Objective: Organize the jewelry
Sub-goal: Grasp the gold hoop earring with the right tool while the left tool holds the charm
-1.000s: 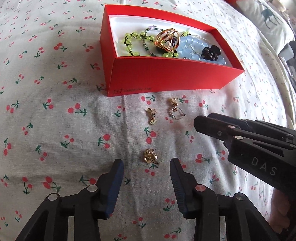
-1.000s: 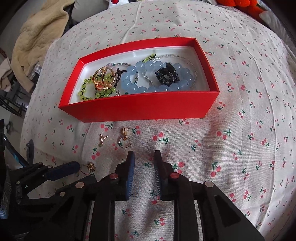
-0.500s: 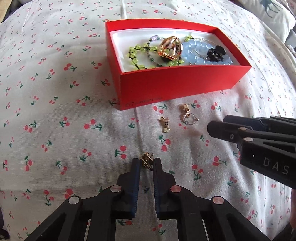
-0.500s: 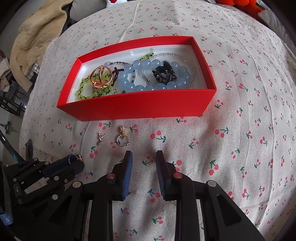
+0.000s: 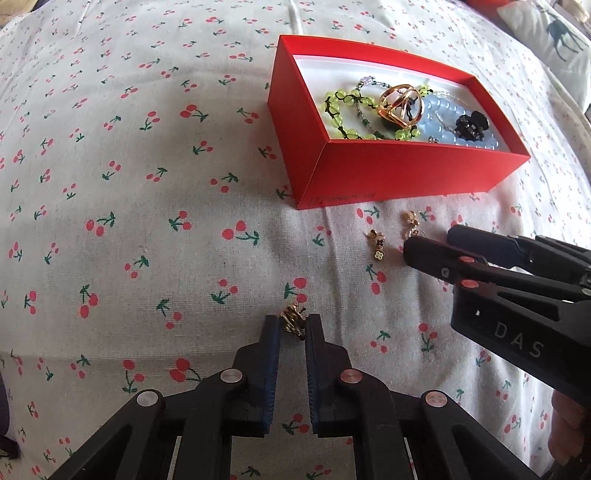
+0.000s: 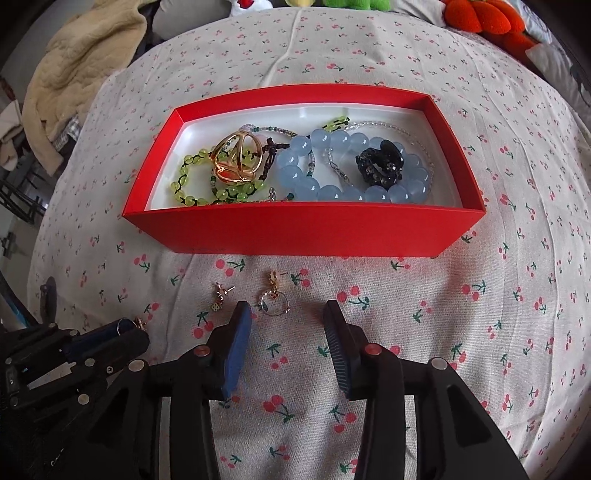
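Note:
My left gripper [image 5: 292, 325] is shut on a small gold earring [image 5: 293, 319], held just above the cherry-print cloth; it also shows in the right wrist view [image 6: 139, 322]. A red box [image 5: 406, 173] holds a green bead bracelet [image 6: 192, 192], a gold ring [image 6: 236, 162], blue beads [image 6: 325, 166] and a black clip [image 6: 380, 164]. Two gold earrings lie on the cloth before the box: a small stud [image 6: 220, 295] and a hoop drop [image 6: 275, 301]. My right gripper [image 6: 288, 314] is open, its tips just behind the hoop drop earring.
The box front wall [image 6: 303, 236] stands right beyond the loose earrings. A beige blanket [image 6: 74, 74] lies at the far left edge and soft toys [image 6: 480, 18] at the far right. A pillow [image 5: 554, 44] sits beyond the box.
My left gripper closed on the gold earring and lifted it, swinging left. My right gripper opened wider and moved closer to the hoop drop earring.

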{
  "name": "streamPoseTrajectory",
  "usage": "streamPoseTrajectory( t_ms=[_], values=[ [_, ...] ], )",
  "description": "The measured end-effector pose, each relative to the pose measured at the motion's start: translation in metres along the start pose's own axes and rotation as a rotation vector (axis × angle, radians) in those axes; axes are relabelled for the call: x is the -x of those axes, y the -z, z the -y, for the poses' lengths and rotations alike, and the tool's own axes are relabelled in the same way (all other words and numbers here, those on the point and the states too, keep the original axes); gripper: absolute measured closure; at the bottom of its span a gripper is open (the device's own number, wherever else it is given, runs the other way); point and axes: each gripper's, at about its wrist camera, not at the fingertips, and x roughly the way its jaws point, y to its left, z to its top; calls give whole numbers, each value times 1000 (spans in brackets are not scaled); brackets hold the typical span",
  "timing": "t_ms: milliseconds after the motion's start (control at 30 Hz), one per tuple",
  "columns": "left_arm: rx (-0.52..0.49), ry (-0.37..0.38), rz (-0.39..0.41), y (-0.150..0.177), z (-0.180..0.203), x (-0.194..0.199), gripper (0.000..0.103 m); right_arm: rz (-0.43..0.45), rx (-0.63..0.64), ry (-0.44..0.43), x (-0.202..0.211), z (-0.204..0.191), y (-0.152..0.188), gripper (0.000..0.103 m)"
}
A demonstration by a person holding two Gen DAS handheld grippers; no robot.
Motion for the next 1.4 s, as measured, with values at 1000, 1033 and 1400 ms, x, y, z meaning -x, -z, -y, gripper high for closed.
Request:
streamPoseTrajectory(
  t_ms=[1000,1033,1400],
  values=[
    [12,17,-21,-3,3,-3,95,41,160,16,-3,-10,6,64],
    [14,18,-22,-3,3,-4,95,46,182,31,-5,-13,5,67],
    [22,28,-22,-3,2,-3,95,50,297,58,-6,-28,10,88]
  ],
)
